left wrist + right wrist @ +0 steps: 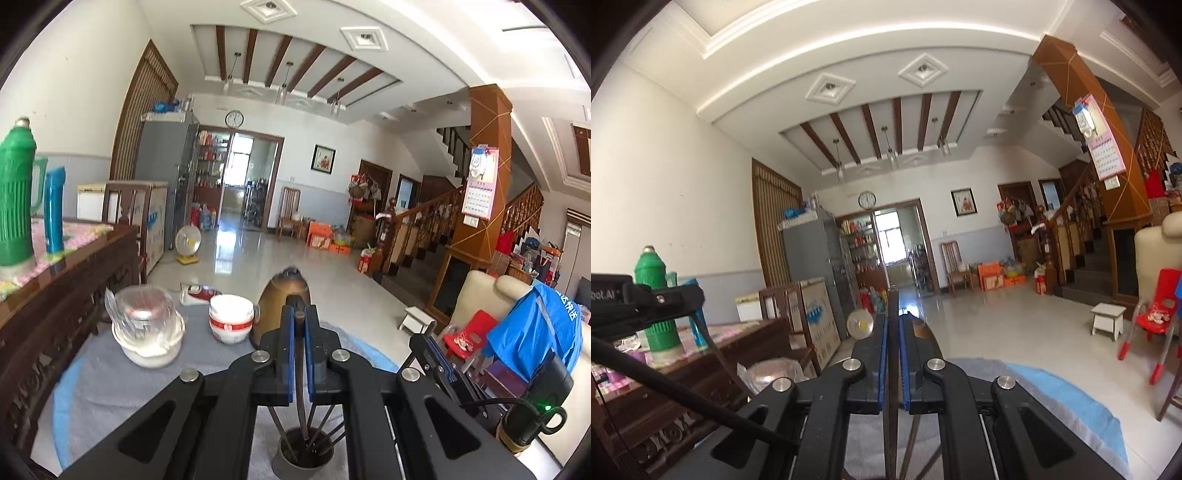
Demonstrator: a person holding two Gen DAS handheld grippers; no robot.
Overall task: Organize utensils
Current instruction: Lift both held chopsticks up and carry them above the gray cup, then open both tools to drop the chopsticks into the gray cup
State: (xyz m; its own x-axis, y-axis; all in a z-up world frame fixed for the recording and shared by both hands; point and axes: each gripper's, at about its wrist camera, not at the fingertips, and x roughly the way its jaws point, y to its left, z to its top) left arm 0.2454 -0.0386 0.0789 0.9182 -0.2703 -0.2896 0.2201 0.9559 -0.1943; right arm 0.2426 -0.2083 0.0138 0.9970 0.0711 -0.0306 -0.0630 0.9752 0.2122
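Observation:
My left gripper (299,314) is shut on a dark chopstick (300,373) that runs down between the blue pads into a grey utensil cup (301,458) holding several more dark chopsticks. The cup stands on the grey-clothed table (110,384) right below the gripper. My right gripper (894,317) is shut on another dark chopstick (893,369), held upright; its lower end runs out of the frame's bottom. The right gripper also shows at the right edge of the left wrist view (436,354).
On the table stand a brown kettle (284,299), stacked white bowls with a red band (231,319) and a bagged clear bowl on a white bowl (147,328). A dark wooden sideboard (55,295) with a green thermos (14,195) lies left. A cream sofa (480,295) is right.

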